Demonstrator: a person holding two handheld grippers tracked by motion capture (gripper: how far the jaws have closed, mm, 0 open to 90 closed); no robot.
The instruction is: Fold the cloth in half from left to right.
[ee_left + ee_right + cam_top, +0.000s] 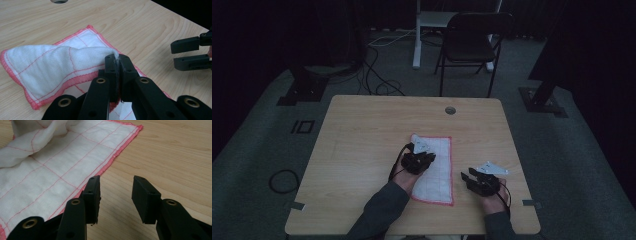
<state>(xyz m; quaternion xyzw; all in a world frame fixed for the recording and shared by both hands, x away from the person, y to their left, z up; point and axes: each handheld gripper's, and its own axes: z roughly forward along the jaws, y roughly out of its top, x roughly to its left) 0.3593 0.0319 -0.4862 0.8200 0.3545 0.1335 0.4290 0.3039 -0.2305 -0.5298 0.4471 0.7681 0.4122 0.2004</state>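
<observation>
A white cloth with a pink hem and a thin red grid point(439, 172) lies on the wooden table point(362, 140), right of centre near the front. My left gripper point(418, 159) is over the cloth's left side, shut on a pinched fold of the cloth point(75, 60), which is lifted and doubled over the flat part. In the left gripper view the left gripper point(117, 60) has its jaws closed with fabric between them. My right gripper point(472, 179) rests open just right of the cloth. In the right gripper view the right gripper point(116, 192) stands beside the cloth's hem point(110, 162) with bare wood between its jaws.
A round cable hole point(450, 110) sits in the table's far right part. Beyond the table stand a black folding chair point(472, 40) and a white desk leg point(417, 35), with cables on the grey carpet. Dark stand bases flank the table.
</observation>
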